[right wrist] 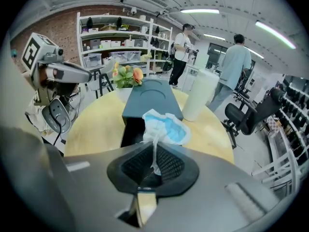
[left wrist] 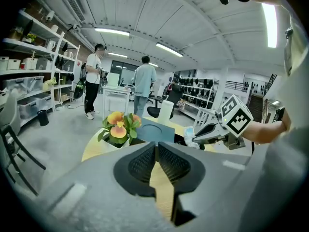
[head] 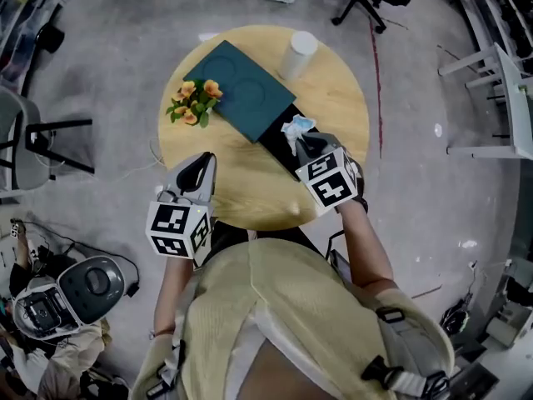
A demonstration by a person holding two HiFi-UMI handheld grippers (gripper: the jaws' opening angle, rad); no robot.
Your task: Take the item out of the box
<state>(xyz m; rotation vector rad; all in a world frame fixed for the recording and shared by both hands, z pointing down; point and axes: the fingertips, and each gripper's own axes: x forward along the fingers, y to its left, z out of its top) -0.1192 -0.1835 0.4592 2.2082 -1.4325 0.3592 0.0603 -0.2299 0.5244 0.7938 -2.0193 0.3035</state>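
Observation:
A dark teal box (head: 241, 90) lies on the round wooden table (head: 341, 107), its black inner tray (head: 279, 147) pulled out toward me. A crumpled blue-and-white item (head: 297, 127) hangs just above the tray's open end. My right gripper (head: 304, 144) is shut on a thin white strip of this item (right wrist: 164, 127), pinched between the pads (right wrist: 154, 161). My left gripper (head: 200, 167) hovers over the table's near left part, shut with nothing in it (left wrist: 157, 151). The left gripper view shows the right gripper (left wrist: 212, 132) holding the item (left wrist: 189, 135).
A small pot of orange flowers (head: 193, 102) stands at the box's left edge. A tall white cylinder (head: 298, 54) stands at the table's far side. Chairs (head: 33, 140), shelving (head: 500, 98) and floor equipment (head: 75, 294) surround the table. Two people (left wrist: 118, 81) stand farther off.

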